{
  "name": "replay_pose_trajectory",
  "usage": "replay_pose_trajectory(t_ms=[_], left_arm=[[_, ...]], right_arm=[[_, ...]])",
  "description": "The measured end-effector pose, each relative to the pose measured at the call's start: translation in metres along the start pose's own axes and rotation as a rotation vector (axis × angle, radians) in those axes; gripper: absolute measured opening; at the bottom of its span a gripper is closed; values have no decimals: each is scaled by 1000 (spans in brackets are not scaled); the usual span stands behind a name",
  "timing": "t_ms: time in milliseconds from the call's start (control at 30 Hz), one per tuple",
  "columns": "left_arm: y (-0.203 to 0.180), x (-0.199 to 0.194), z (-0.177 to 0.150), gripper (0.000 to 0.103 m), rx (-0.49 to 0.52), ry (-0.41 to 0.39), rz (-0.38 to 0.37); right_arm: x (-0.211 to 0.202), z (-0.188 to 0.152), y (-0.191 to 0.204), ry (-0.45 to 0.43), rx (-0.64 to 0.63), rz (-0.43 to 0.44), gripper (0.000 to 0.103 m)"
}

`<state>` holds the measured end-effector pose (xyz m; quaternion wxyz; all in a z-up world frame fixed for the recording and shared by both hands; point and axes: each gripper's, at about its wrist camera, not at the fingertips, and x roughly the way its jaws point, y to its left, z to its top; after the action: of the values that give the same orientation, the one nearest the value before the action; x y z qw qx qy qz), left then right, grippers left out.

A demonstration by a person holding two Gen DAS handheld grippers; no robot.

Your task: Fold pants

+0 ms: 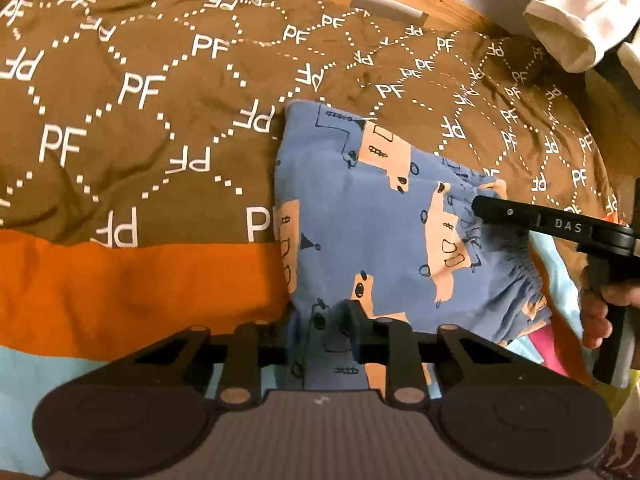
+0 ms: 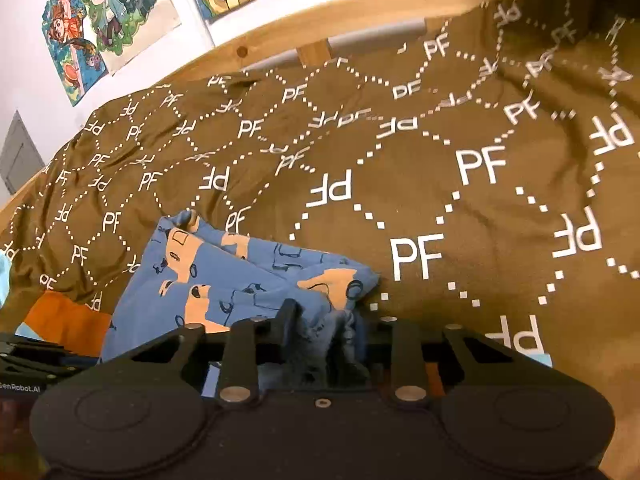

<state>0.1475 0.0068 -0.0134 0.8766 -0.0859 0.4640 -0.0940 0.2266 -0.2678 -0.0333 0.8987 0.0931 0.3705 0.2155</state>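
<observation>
Grippers [image 1: 322, 320] on pants [image 1: 360, 216], lengthwise away.

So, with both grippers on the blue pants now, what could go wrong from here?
1. The right gripper holds only the bunched waistband of the pants; it might slip out when lifted.
2. The left gripper pinches just the near edge, so only one layer may rise.
3. The brown duvet is wrinkled, so the fold could end uneven.

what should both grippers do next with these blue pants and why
Probably lift both together: the left gripper has pinched the near edge of the pants, the right gripper the gathered waistband, and the pants lie flat on the brown blanket.
</observation>
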Motion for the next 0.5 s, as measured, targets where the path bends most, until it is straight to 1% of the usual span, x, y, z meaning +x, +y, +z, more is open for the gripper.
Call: replay_pose_trajectory(t_ms=[100,167,300,500], left_arm=[[-2,-4,-1,13,18,-15,8],[-1,-6,-2,10,14,-24,9],[3,-11,-3,7,8,-36,5],[2,-22,-9,5,27,-61,11]], right_arm=[[-13,-5,8,-43,-29,-16,23],[-20,-7,14,-65,-63,-25,23],[-32,-10,28,-100,-129,-53,22],[-51,-13,48,-144,-210,-70,22]])
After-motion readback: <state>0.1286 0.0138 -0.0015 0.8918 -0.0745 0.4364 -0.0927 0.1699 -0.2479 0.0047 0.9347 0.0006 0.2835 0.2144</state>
